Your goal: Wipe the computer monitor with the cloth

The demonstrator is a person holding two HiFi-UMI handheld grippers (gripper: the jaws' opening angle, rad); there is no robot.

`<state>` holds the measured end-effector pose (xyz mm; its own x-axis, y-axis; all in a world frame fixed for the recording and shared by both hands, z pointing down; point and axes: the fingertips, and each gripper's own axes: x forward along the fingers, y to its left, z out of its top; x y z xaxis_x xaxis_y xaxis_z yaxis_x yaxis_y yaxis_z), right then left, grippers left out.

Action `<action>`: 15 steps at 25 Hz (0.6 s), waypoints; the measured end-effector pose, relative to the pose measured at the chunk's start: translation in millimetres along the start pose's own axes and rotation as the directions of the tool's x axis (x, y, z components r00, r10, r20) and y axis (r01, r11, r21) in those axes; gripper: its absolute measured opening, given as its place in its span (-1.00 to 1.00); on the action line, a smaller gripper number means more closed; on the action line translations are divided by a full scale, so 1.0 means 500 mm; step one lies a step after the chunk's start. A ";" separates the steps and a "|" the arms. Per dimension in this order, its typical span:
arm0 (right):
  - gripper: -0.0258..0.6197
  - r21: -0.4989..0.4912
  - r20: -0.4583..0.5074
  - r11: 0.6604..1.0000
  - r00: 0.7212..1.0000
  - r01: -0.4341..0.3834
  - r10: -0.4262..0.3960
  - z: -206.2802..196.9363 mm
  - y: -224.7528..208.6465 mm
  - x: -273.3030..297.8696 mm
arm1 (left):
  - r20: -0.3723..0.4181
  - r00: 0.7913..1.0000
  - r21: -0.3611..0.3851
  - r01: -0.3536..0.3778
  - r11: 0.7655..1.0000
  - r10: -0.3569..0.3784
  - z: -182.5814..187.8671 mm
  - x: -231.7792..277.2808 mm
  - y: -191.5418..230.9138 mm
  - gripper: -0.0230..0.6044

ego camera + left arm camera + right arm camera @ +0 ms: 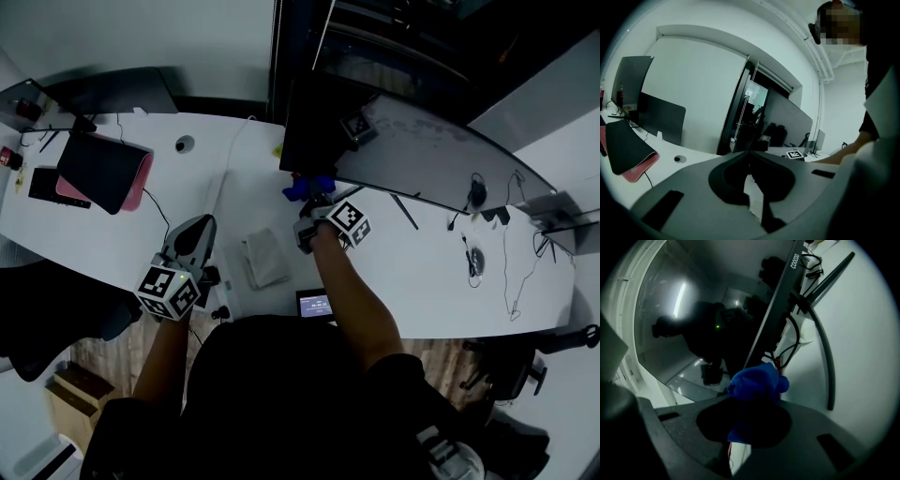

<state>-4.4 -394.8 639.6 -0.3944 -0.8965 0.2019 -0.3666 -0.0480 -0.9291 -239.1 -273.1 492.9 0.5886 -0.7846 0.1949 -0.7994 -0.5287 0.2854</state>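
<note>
The right gripper (317,208) has its jaws closed on a bunched bright-blue cloth (757,383), which bulges out past the tips. Just beyond the cloth stands the wide, curved, dark computer monitor (422,141). The bundle sits at the monitor's lower left corner, and the screen's long axis runs away to the right. A wipe from here would therefore have to travel rightward along the glass. This hand is much the nearer one. The left gripper (197,227) hangs low over the near left of the white desk (234,178), jaws pressed together on nothing, well apart from the screen.

The right gripper view shows the glossy screen, the bottom bezel slanting past the cloth, and cables beneath it. I cannot tell there whether cloth and glass touch. Only the head view shows the monitor's full width and a pale folded rag (265,258) lying between the two grippers.
</note>
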 end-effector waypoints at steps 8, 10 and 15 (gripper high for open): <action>-0.72 -0.019 -0.062 1.000 0.998 -0.016 0.015 -0.054 0.027 0.037 | 0.009 1.000 -0.019 -0.008 1.000 0.008 -0.008 -0.011 0.012 -0.94; -0.71 -0.025 -0.079 0.999 0.997 -0.023 0.021 -0.071 0.036 0.048 | 0.011 1.000 -0.024 -0.012 1.000 0.012 -0.007 -0.016 0.019 -0.94; -0.71 -0.047 -0.123 0.998 0.992 -0.034 0.028 -0.093 0.050 0.065 | 0.016 1.000 -0.041 -0.021 0.999 0.022 -0.007 -0.016 0.023 -0.94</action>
<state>-65.6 -404.9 637.4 -0.5054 -0.8364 0.2123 -0.3919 0.0033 -0.9200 -252.7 -271.6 497.9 0.5690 -0.8009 0.1863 -0.8059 -0.4982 0.3199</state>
